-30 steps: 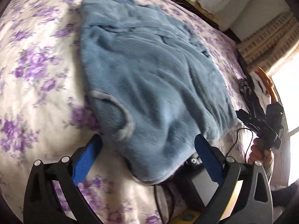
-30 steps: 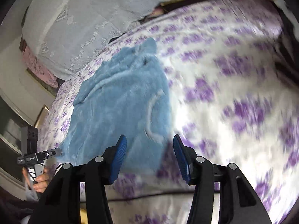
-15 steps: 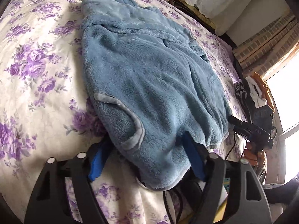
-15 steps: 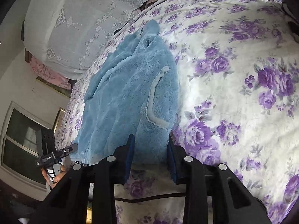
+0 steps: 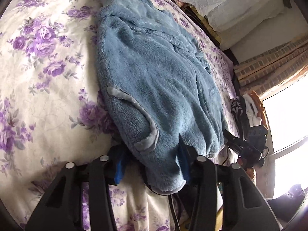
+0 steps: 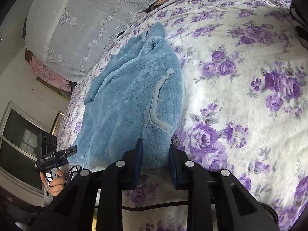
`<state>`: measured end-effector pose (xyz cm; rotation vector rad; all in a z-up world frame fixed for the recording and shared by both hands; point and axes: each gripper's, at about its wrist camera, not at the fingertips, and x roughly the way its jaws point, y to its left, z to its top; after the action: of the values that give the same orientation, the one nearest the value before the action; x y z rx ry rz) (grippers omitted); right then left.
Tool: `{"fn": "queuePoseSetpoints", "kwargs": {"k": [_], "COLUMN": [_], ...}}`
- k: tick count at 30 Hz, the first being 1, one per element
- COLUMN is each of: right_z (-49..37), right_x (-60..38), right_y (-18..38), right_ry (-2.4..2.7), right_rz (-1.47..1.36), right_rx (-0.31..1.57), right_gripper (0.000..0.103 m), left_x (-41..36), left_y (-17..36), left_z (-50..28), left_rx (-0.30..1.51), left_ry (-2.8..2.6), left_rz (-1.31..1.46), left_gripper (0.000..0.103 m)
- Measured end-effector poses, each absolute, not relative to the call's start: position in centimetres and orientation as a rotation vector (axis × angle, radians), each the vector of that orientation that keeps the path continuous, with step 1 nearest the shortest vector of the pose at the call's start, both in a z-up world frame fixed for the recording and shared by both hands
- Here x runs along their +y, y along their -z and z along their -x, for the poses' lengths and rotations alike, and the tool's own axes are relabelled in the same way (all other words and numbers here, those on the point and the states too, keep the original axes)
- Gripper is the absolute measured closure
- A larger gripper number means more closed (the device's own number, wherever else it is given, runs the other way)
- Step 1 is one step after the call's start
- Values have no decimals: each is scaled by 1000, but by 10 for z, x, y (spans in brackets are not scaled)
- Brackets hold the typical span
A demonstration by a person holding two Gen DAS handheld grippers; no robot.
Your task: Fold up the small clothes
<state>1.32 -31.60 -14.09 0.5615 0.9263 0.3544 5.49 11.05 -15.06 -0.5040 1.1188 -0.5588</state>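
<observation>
A fluffy blue fleece jacket (image 5: 154,80) with grey pocket trim lies flat on the floral bedspread (image 5: 42,73). My left gripper (image 5: 152,165) has its blue pads closed against the near hem of the jacket, and fleece bunches between them. In the right wrist view the same jacket (image 6: 130,96) lies ahead. My right gripper (image 6: 156,161) is closed on the hem beside the pocket. The jacket's far end with the hood points toward the pillows.
White lace-covered pillows (image 6: 92,23) lie at the head of the bed. A hand holding a black camera rig (image 6: 48,157) stands at the bedside. Clothes lie heaped by the window (image 5: 248,109). A black cable (image 6: 154,205) runs across the bedspread's near edge.
Both grippers moved forward onto the jacket's near hem and their jaws closed from wide open to clamped on the fleece.
</observation>
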Motion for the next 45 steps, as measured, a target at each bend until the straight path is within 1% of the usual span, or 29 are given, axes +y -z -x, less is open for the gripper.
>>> {"fn": "queuePoseSetpoints", "kwargs": {"k": [1, 4, 13, 19, 25, 33, 45], "right_z": [-12, -8, -12, -24, -47, -76, -129], "right_x": [-316, -320, -318, -319, -313, -305, -294], "right_y": [139, 128, 99, 77, 54, 40, 21], "right_ry": [-347, -347, -369, -377, -387, -393, -386], "right_rz": [-559, -568, -559, -557, -528, -521, -496], "right_rx": [915, 864, 798, 748, 714, 698, 679], "right_gripper": [85, 87, 87, 87, 87, 87, 87], "left_x": [110, 109, 107, 106, 102, 97, 102], "left_y": [149, 141, 106, 90, 72, 52, 36], "left_z": [-54, -51, -48, -60, -75, -96, -133], "left_rx": [1111, 1086, 996, 957, 920, 877, 841], "left_ry": [559, 556, 508, 487, 448, 403, 367], "left_rz": [499, 476, 363, 337, 294, 228, 234], "left_gripper": [81, 84, 85, 85, 85, 85, 85]}}
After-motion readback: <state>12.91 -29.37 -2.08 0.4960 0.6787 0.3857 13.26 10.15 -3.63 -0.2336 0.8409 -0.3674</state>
